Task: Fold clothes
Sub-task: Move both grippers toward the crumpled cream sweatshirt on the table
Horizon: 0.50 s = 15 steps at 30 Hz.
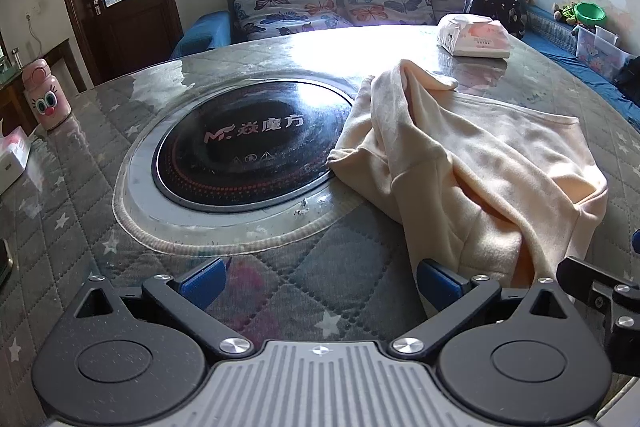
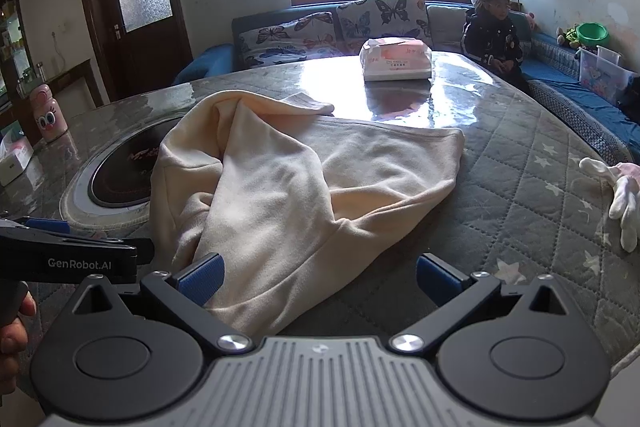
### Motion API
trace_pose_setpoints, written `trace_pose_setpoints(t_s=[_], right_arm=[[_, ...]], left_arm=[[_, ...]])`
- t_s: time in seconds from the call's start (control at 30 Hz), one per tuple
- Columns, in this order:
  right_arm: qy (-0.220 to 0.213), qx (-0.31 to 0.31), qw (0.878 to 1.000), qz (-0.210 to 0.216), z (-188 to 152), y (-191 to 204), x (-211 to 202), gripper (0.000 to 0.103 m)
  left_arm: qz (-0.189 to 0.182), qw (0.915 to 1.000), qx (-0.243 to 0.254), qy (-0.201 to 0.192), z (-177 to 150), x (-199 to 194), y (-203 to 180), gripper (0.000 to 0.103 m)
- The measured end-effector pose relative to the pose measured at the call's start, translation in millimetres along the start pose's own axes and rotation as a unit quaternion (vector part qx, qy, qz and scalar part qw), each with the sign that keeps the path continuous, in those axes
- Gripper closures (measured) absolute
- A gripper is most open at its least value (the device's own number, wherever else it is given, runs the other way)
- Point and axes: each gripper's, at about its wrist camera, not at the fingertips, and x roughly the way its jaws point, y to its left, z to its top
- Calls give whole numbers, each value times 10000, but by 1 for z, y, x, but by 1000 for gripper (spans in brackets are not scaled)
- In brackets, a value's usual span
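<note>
- Currently, cream garment (image 2: 304, 183) lies crumpled on the quilted tabletop (image 2: 520, 195), partly over the inset cooktop (image 1: 248, 151).
- Left gripper (image 1: 320, 281): fingers spread, empty, beside the garment.
- Right gripper (image 2: 320, 277): fingers spread, straddling the garment's near edge.

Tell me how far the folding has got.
Barely started. The cream garment lies rumpled on the table, one part flopped over, no neat fold visible. In hand: nothing; the left gripper and right gripper are both open. All the folding remains.
</note>
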Motion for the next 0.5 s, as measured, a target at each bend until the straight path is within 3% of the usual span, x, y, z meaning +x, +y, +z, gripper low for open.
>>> trace_pose_setpoints(t_s=[0.5], right_arm=[[81, -68, 9999, 50, 13, 1, 16, 0]], left_arm=[[-9, 10000, 12, -18, 20, 7, 0, 0]])
